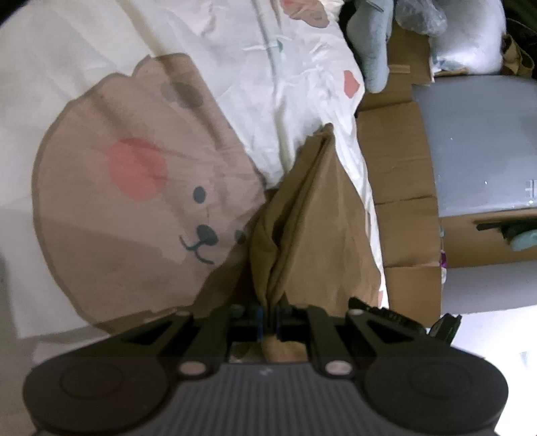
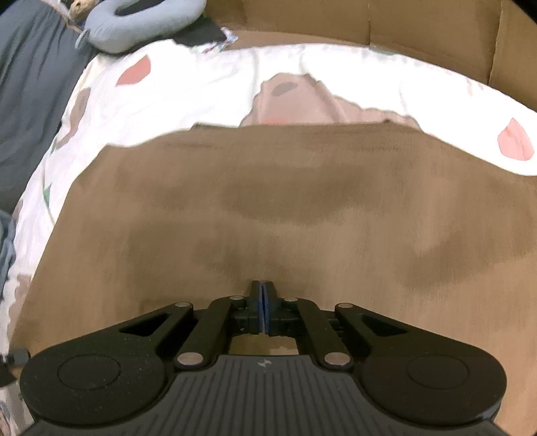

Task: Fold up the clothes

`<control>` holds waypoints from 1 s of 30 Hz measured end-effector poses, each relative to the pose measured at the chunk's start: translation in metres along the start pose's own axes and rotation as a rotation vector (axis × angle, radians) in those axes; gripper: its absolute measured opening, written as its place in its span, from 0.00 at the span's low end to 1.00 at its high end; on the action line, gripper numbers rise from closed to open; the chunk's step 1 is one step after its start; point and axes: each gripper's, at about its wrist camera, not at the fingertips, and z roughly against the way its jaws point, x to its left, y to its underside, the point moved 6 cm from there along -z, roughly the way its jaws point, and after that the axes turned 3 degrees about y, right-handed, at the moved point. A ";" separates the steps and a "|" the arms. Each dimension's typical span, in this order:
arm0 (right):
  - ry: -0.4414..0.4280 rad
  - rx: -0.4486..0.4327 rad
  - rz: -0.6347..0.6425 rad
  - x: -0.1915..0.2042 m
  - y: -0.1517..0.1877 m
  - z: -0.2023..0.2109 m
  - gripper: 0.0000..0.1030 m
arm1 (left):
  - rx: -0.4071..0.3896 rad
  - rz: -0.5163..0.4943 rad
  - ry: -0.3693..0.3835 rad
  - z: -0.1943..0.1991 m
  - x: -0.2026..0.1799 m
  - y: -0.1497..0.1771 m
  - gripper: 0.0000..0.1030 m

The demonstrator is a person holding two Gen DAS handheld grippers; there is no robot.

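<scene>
A brown garment [image 1: 319,218] lies on a white bedsheet [image 1: 235,50] printed with a large bear face [image 1: 134,184]. In the left wrist view the cloth rises in a bunched ridge to my left gripper [image 1: 268,318], which is shut on its pinched edge. In the right wrist view the same brown garment [image 2: 285,201] spreads flat and wide across the bed. My right gripper [image 2: 263,308] hovers over its near part, blue pads together, with no cloth seen between them.
Cardboard [image 1: 399,167] lines the bed's side, with a grey box [image 1: 476,141] beyond it. A blue-grey neck pillow [image 2: 141,20] and dark grey cloth [image 2: 30,84] lie at the bed's far left. A cardboard wall [image 2: 402,20] stands behind the bed.
</scene>
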 end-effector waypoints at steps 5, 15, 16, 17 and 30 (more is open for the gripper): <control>0.023 -0.027 0.019 0.000 -0.020 -0.010 0.06 | -0.006 0.018 0.000 -0.003 0.005 0.001 0.07; 0.067 -0.042 0.041 0.006 -0.057 -0.032 0.06 | -0.010 -0.005 0.040 -0.004 -0.001 0.001 0.07; 0.068 -0.050 0.044 0.007 -0.061 -0.034 0.06 | -0.011 -0.006 0.043 -0.004 0.000 0.001 0.07; 0.069 -0.058 0.040 0.007 -0.065 -0.036 0.06 | -0.011 -0.003 0.039 -0.004 0.001 0.001 0.07; 0.068 -0.073 -0.009 0.002 -0.099 -0.054 0.05 | -0.011 -0.005 0.056 -0.011 0.002 0.000 0.18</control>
